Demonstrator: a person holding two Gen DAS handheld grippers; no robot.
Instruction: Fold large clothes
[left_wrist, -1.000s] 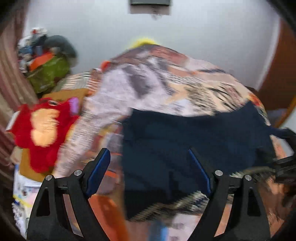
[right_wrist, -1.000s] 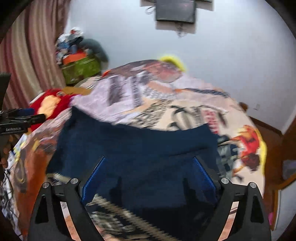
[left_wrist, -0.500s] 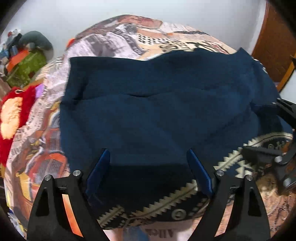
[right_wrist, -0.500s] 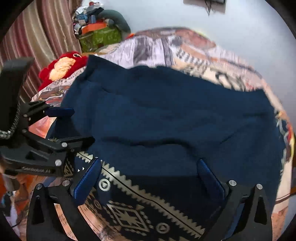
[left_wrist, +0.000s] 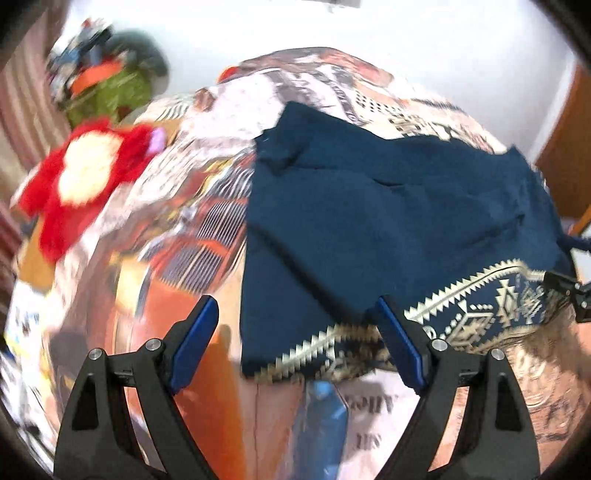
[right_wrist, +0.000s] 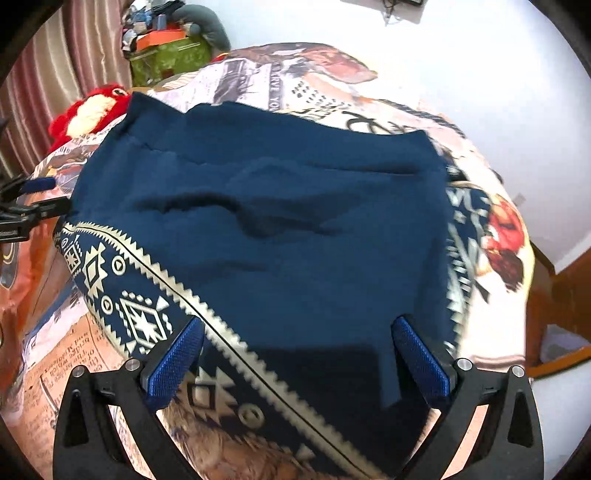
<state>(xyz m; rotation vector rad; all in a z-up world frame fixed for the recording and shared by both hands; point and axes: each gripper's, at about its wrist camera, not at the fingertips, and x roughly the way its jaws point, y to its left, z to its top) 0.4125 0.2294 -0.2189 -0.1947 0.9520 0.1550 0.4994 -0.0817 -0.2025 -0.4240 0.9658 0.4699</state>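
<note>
Left gripper (left_wrist: 295, 347): jaws spread wide, holding nothing. Its blue-padded fingers (left_wrist: 194, 343) hover above the near-left part of the bed; the right-hand finger overlaps the near patterned edge of the garment in the left wrist view, but whether it touches the cloth cannot be told.

Right gripper (right_wrist: 299, 363): jaws spread wide, pinching nothing. Both blue pads (right_wrist: 175, 360) hang over the near part of the garment, one over the patterned band, the other over plain navy cloth. Contact cannot be told.

Garment (right_wrist: 280, 221): a large navy blue piece of clothing with a cream geometric patterned band (right_wrist: 147, 295) along its near-left edge. It lies spread on the bed, mostly flat, with a few shallow creases across the middle. In the left wrist view it sits to the right of centre (left_wrist: 388, 221), the band running along its near edge.

Bedspread (left_wrist: 177, 258): printed with orange, cream and brown pictures and newsprint text, under the garment on all sides.

Red plush toy (left_wrist: 81, 181): at the far-left edge of the bed, apart from the garment.

Far-left corner: a green bundle (right_wrist: 166, 59) with mixed items piled on top, beside striped curtains (right_wrist: 55, 74).

Wall (right_wrist: 461, 55): white, behind the bed.

Left view: blurred by motion.
</note>
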